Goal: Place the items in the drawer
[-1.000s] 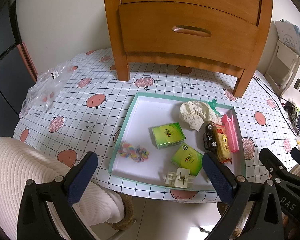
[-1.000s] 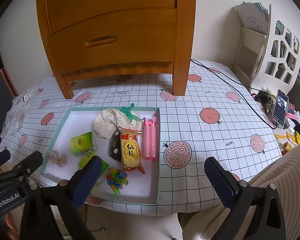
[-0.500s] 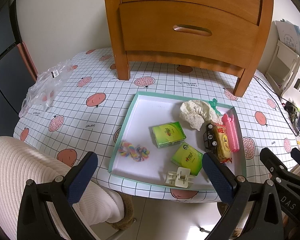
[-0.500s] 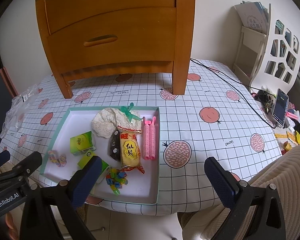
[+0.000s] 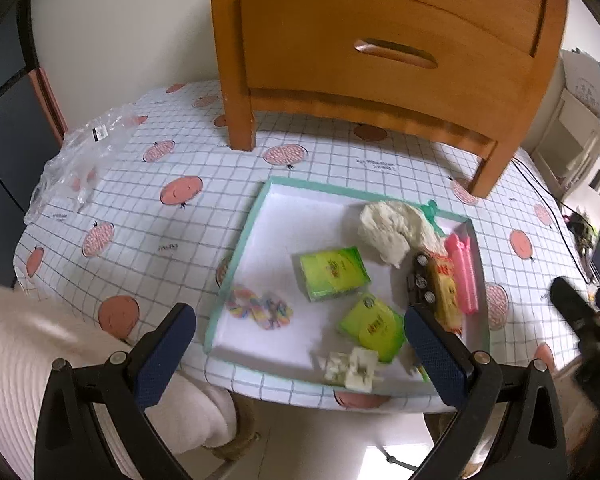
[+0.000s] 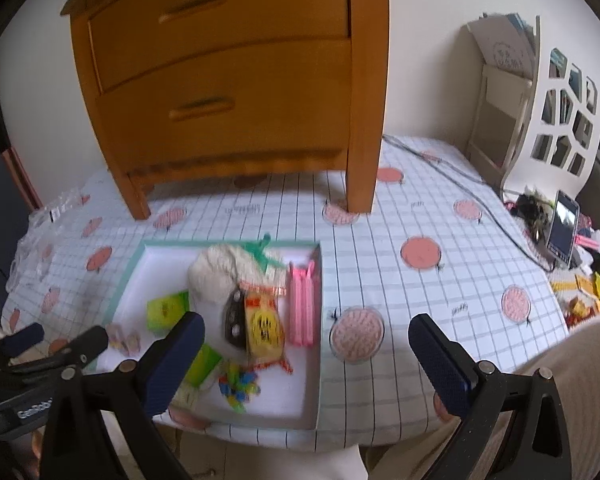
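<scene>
A wooden chest with its drawers (image 5: 388, 52) (image 6: 220, 108) shut stands at the back of the table. In front of it lies a white tray (image 5: 300, 216) (image 6: 168, 256) holding two green packets (image 5: 334, 274), a cream lace cloth (image 5: 392, 226) (image 6: 220, 276), a pink clip (image 5: 464, 272) (image 6: 300, 308), a yellow snack pack (image 6: 264, 324), a pastel hair tie (image 5: 258, 310), a white clip (image 5: 352, 368) and colourful bits (image 6: 238, 386). My left gripper (image 5: 296, 354) hangs open above the tray's near edge. Open and empty, my right gripper (image 6: 306, 362) hovers over the tray's right side.
A crumpled clear plastic bag (image 5: 76, 160) lies at the table's left edge. A black cable (image 6: 460, 184) runs across the right side toward a phone (image 6: 563, 232). A white shelf (image 6: 540, 120) stands to the right. The person's cream sleeve (image 5: 24, 360) shows at the left.
Both grippers have moved forward toward the tray and chest, and both views are now blurred with motion. Nothing has been picked up.
</scene>
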The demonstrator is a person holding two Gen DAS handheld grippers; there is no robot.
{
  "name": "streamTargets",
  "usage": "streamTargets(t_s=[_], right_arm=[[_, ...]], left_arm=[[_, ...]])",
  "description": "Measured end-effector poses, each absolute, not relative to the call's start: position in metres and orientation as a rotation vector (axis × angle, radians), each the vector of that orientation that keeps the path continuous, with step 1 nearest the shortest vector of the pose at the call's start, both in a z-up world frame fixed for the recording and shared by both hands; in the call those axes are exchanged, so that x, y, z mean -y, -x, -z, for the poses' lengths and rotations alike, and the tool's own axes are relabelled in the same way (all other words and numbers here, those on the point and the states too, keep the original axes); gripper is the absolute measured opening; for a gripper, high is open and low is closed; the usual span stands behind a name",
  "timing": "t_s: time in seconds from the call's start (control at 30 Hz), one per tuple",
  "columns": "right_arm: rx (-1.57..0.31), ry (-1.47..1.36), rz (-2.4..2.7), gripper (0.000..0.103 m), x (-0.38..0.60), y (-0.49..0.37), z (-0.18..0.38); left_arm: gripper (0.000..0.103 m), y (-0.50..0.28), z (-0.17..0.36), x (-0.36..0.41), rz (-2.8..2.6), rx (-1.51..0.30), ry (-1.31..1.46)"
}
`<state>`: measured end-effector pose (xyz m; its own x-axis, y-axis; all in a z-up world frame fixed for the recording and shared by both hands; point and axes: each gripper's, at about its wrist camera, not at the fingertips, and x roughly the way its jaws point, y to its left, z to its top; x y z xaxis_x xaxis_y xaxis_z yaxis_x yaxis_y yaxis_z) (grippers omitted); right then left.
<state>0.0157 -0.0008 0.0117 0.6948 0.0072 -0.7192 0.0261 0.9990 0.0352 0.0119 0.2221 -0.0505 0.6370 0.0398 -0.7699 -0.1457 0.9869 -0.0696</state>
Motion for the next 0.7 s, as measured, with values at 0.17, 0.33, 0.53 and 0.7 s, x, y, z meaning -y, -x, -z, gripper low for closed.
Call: streamTargets(t_s=[0.17,0.33,0.53,0.7], right_arm=[[-0.762,-0.093,-0.008,0.103,0.012,-0.040,-0.032],[-0.772,-0.160,-0.004,0.103,0.028,-0.069,-0.044],[-0.756,-0.178,0.019,0.103,0.045,-0.103,-0.063],[-0.678,-0.157,0.029,0.103,0.056,-0.133,-0.088]], left_arm=[[0.103,-0.033,0.036,-0.230,-0.057,-0.845,0.134],[0.103,-0.060,0.015,-0.232,-0.010,-0.795,0.114],[0.103,-0.099,-0.009,-0.239,0.062,-0.747,0.170],[0.103,-0.126,-0.032,-0.245,0.115,-0.664,0.167]])
